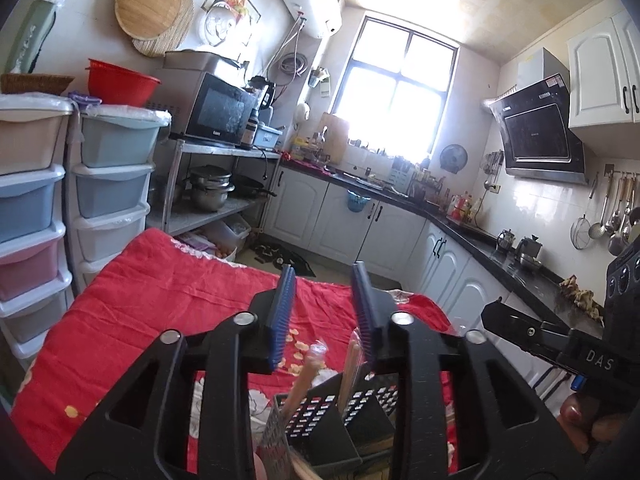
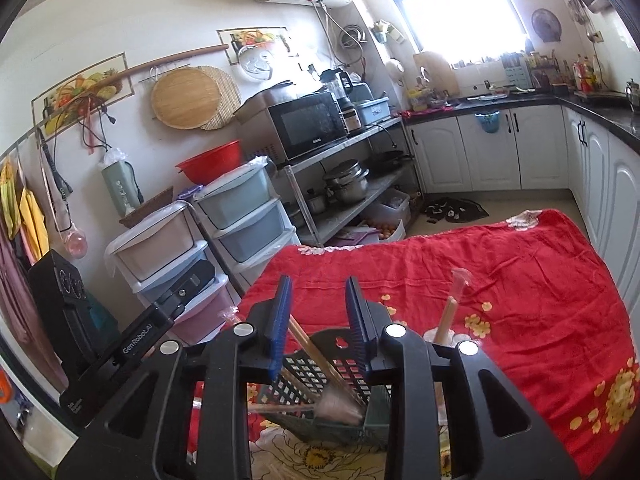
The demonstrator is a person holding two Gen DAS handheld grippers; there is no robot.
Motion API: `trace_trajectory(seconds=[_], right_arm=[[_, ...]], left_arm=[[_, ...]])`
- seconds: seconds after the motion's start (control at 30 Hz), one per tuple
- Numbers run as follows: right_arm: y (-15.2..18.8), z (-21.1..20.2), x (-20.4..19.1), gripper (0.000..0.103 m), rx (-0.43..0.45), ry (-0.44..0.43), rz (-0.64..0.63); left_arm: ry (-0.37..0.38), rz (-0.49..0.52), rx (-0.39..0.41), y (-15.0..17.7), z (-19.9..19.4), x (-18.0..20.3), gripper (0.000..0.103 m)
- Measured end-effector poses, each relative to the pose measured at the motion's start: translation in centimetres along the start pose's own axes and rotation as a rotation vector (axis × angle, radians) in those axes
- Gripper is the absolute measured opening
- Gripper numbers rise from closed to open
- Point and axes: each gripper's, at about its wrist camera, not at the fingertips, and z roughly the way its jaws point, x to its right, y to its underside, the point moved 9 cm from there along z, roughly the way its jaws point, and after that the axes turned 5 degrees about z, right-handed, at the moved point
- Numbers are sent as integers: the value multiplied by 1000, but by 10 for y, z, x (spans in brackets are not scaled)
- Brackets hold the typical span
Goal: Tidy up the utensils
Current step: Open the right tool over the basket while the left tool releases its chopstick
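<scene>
A: Looking down the left wrist view, the left gripper [image 1: 322, 312] has its jaws parted with nothing between the pads. The black utensil holder [image 1: 320, 416] stands just under it on the red cloth [image 1: 140, 312], wrapped chopsticks [image 1: 310, 368] poking up.

B: Risk there?

A: If it drops straight down, a finger could catch a stick and tip the light holder.

B: And the right wrist view?

A: The right gripper [image 2: 318, 316] is open too, empty, above the holder [image 2: 320, 380]. Chopsticks [image 2: 320, 356] lean loosely inside; another stick [image 2: 448, 316] stands beside it. A careless closing could pinch the rim instead of a stick.
</scene>
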Motion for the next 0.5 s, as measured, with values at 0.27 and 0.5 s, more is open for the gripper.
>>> trace_trajectory(seconds=[0.27,0.5], right_arm=[[6,-15,12,47,13,28,7],[13,-30,22,54,26,57,1]], left_arm=[[31,-32,-24,6,-11,1,56],[70,-60,-41,10,-26,6,79]])
